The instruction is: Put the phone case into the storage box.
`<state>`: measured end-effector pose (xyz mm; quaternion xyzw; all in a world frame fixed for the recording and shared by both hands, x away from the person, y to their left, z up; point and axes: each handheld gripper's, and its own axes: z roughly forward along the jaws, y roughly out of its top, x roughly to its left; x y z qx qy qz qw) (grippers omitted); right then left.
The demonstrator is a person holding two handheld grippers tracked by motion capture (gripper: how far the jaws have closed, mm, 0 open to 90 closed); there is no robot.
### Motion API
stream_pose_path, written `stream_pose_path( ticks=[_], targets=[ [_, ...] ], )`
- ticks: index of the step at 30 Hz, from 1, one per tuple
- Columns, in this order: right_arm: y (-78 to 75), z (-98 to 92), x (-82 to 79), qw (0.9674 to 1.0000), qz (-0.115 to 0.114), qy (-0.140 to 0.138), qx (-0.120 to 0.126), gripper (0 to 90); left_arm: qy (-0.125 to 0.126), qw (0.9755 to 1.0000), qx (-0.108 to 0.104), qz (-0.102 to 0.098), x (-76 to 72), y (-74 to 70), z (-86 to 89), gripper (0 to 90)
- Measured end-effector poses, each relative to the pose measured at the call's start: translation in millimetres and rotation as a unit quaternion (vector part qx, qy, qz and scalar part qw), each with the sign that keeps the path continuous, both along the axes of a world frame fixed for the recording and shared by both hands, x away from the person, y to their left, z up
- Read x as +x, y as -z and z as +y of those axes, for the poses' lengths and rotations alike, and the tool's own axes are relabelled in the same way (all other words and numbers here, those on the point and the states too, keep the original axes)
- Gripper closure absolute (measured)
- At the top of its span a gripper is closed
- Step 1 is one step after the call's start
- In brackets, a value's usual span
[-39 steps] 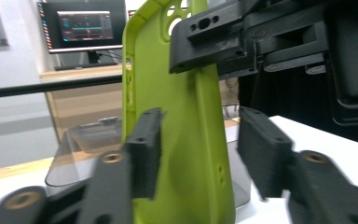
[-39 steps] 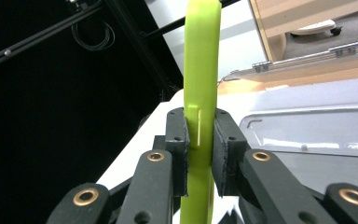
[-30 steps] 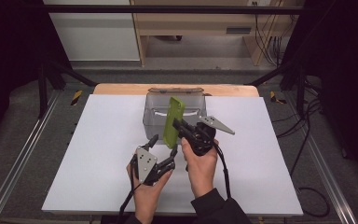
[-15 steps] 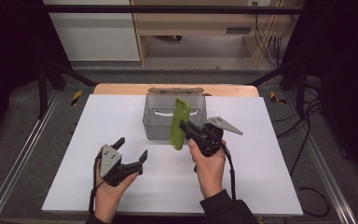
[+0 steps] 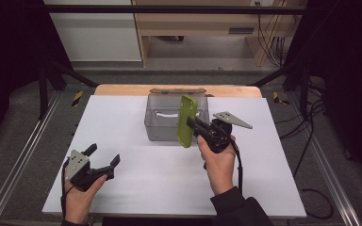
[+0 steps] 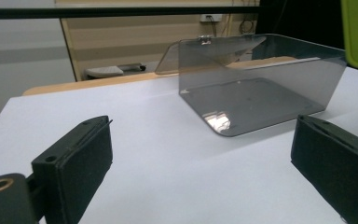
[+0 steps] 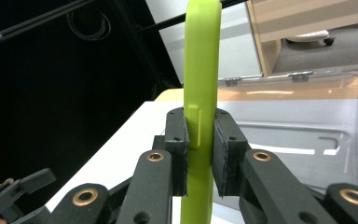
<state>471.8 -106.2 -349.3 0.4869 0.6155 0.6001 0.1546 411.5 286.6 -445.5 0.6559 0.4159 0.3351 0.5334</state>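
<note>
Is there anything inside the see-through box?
The box looks empty: its bare floor shows through the clear walls, with only shiny reflections on it. The green phone case, held by the right gripper, covers a small part of it from above.

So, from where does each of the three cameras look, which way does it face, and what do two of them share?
High view: fixed above the person's side, facing forward and down on the table; both hands and tools show, left tool open, right tool holding the green case.
Left gripper view: rides the left tool, low over the table, facing the box between its open jaws.
Right gripper view: rides the right tool, facing along the clamped case toward the box.
Shared: all three show box and case.
</note>
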Motion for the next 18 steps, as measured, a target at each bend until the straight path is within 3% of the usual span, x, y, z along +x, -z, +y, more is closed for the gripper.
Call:
stream_pose_path(
  ticks=[5,9,13,18],
  targets=[
    [-7.2,-4.6,5.9,0.9999,-0.005,0.009,-0.005,78.2,-0.013,0.9999,-0.003,-0.006,-5.9,5.0,13.3,5.0],
    [-12.1,-5.4,13.1,0.9995,-0.010,0.020,-0.021,78.2,-0.021,0.9993,-0.029,-0.003,-8.4,9.8,23.5,5.0],
    [-18.1,-6.3,20.0,0.9996,-0.010,0.019,-0.017,78.2,-0.027,0.9989,-0.037,-0.008,-8.7,11.5,29.9,5.1],
    [-22.9,-6.0,27.3,0.9998,-0.003,0.017,-0.002,78.1,-0.064,0.9973,-0.033,-0.012,-10.2,15.6,31.5,5.3]
  ],
)
